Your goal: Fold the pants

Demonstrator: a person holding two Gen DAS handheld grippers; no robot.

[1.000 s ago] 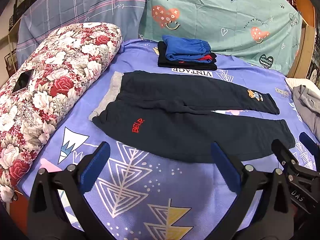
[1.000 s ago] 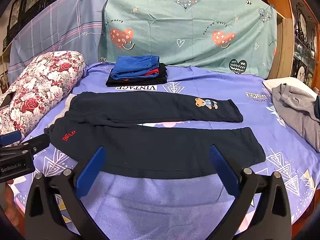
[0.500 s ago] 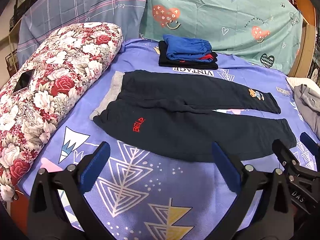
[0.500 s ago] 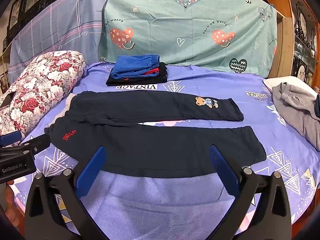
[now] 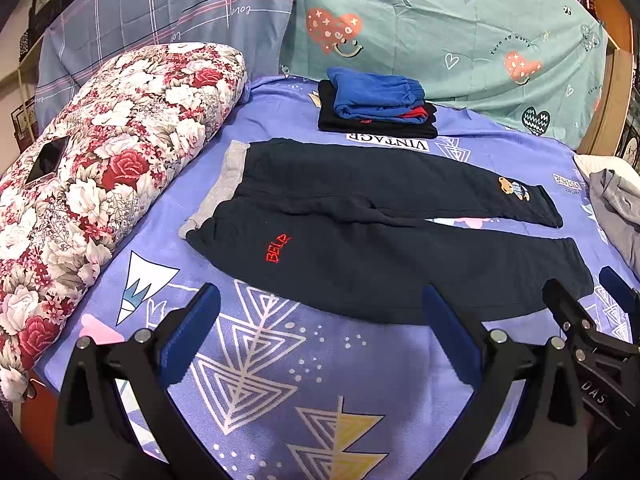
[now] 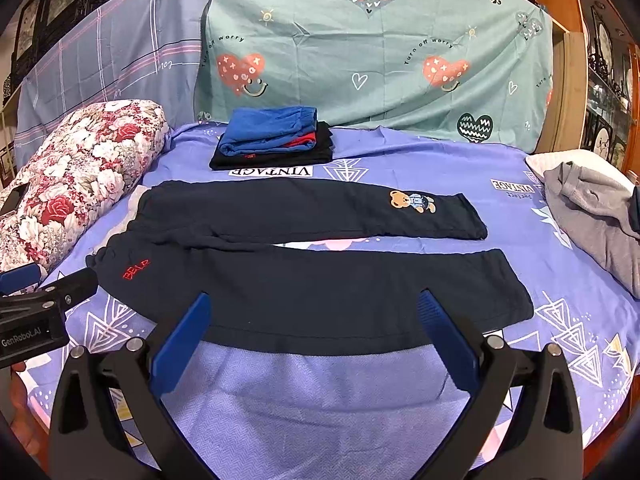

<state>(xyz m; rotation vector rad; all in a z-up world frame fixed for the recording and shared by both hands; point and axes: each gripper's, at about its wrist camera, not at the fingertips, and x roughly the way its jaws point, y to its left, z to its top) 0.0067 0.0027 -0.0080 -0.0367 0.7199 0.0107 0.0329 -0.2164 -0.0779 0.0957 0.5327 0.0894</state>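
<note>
Barely anything had shifted over the last second: the dark sweatpants [image 6: 304, 264] stayed spread flat on the purple bedsheet [image 5: 280, 380], legs apart, so folding had not begun. Both the left gripper [image 5: 320, 316] and right gripper [image 6: 310, 320] hovered short of the near leg, fingers wide apart, holding nothing. Nearby lay a folded clothes stack [image 6: 276, 140], floral bolster [image 5: 108, 152] and grey garment [image 6: 592, 216], none obstructing.
</note>
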